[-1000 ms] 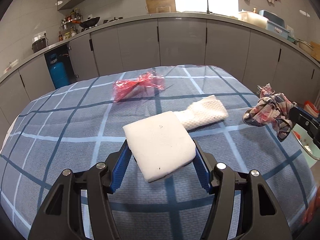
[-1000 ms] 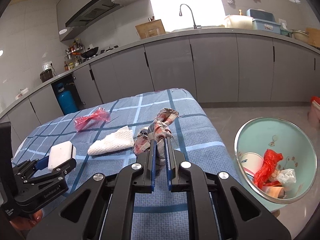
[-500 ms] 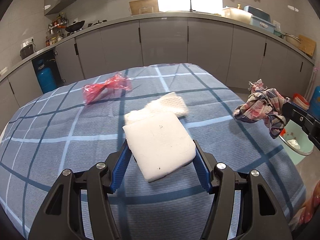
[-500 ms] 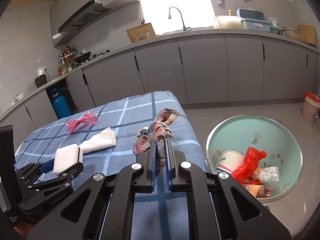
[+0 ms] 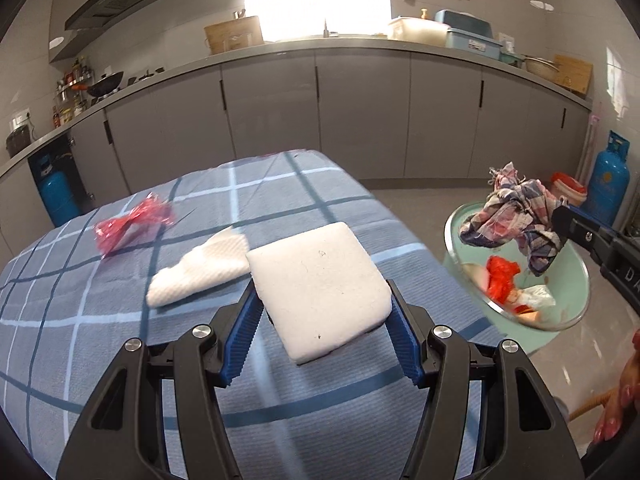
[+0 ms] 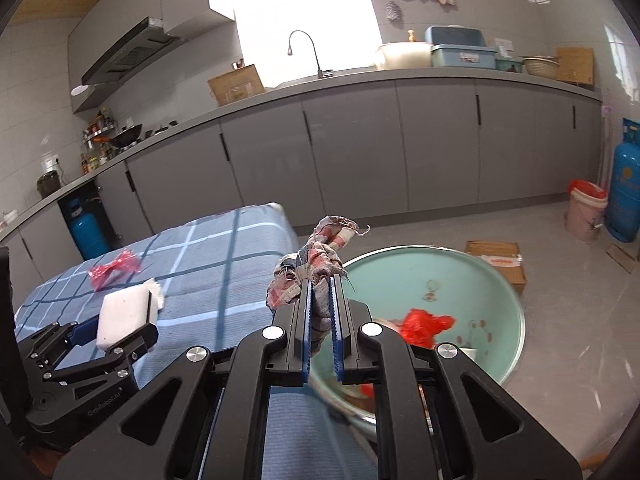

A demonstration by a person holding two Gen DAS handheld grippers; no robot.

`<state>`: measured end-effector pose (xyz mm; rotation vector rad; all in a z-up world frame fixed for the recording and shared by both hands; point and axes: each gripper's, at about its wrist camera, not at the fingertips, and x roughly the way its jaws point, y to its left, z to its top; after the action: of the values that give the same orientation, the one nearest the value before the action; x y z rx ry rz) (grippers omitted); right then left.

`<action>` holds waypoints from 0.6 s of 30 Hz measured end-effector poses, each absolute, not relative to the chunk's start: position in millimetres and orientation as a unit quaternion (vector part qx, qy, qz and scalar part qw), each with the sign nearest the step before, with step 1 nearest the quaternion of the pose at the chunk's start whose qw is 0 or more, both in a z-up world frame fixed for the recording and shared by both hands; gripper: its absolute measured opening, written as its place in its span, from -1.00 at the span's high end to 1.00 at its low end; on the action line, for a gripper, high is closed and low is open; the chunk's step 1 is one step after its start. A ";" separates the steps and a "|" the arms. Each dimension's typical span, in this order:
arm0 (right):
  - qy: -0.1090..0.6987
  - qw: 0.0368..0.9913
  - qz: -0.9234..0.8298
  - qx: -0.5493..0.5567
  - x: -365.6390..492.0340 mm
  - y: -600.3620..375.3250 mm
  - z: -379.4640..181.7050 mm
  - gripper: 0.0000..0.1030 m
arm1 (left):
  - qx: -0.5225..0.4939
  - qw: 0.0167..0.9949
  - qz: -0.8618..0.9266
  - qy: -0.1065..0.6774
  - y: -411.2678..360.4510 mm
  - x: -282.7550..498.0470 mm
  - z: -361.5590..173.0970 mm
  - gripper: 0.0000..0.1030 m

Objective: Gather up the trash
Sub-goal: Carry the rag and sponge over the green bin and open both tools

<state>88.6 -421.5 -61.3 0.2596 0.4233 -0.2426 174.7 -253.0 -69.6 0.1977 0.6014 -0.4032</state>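
Left gripper (image 5: pixel 320 312) jaws clamped on a white sponge (image 5: pixel 318 288) above the table (image 5: pixel 120 360), right gripper (image 6: pixel 320 304) jaws pinched tight on a checked rag (image 6: pixel 316 260) over the green bin (image 6: pixel 480 280).

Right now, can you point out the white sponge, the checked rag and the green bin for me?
sponge (image 5: pixel 320 276): left wrist view, middle of its top face.
rag (image 6: pixel 316 260): right wrist view, bunched part above the jaws.
bin (image 6: pixel 472 280): right wrist view, bare inner wall.
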 end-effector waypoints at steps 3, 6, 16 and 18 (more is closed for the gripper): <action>0.204 0.960 -0.142 0.129 83.6 -436.6 -62.0 0.81 | 0.099 0.931 -0.212 0.281 -276.0 172.9 -62.8 -0.16; 0.201 0.956 -0.165 0.133 80.0 -455.1 -65.1 0.81 | 0.107 0.929 -0.227 0.271 -298.0 169.8 -58.6 -0.16; 0.206 0.937 -0.220 0.176 73.2 -503.9 -85.6 0.81 | 0.150 0.915 -0.272 0.259 -365.1 168.9 -64.9 -0.17; 0.206 0.933 -0.225 0.190 71.8 -511.3 -89.4 0.81 | 0.149 0.911 -0.277 0.267 -373.7 173.9 -69.0 -0.17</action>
<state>71.8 -511.3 -89.4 0.3897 0.4223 -0.4607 173.9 -373.7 -69.0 0.3082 0.5502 -0.5705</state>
